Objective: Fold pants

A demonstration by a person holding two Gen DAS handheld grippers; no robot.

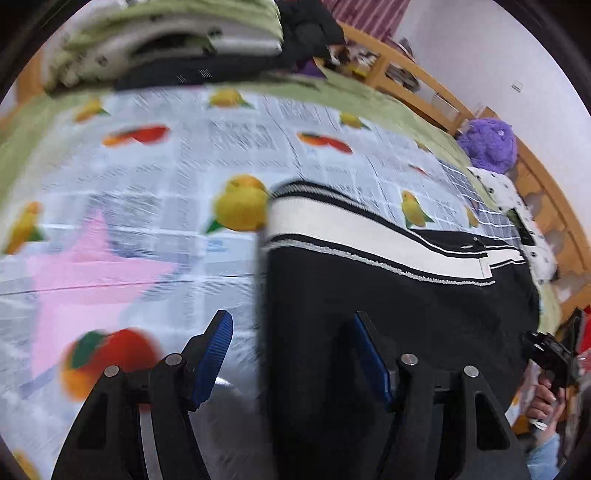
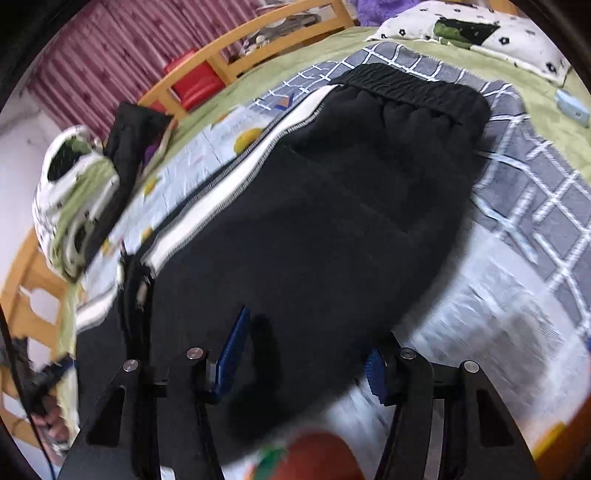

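Black pants [image 1: 388, 306] with a white side stripe [image 1: 369, 229] lie flat on a fruit-print sheet [image 1: 147, 177]. My left gripper [image 1: 293, 354] is open just above their near left edge. That edge runs between its blue pads [image 1: 216, 354], which do not press on it. In the right wrist view the pants [image 2: 332, 221] stretch away to the elastic waistband [image 2: 413, 85]. My right gripper [image 2: 304, 362] is open over their near end, with black cloth lying under and between the fingers. Each view catches the other gripper [image 1: 550, 354] [image 2: 40, 380] at its edge, held by a hand.
A grey checked blanket [image 2: 535, 177] lies under the waistband end. A flowered pillow [image 2: 480, 33] and a purple plush toy [image 1: 487, 140] sit by the wooden bed rail [image 1: 413, 74]. Folded bedding [image 1: 166, 40] and dark clothes [image 1: 310, 33] are piled at the sheet's far end.
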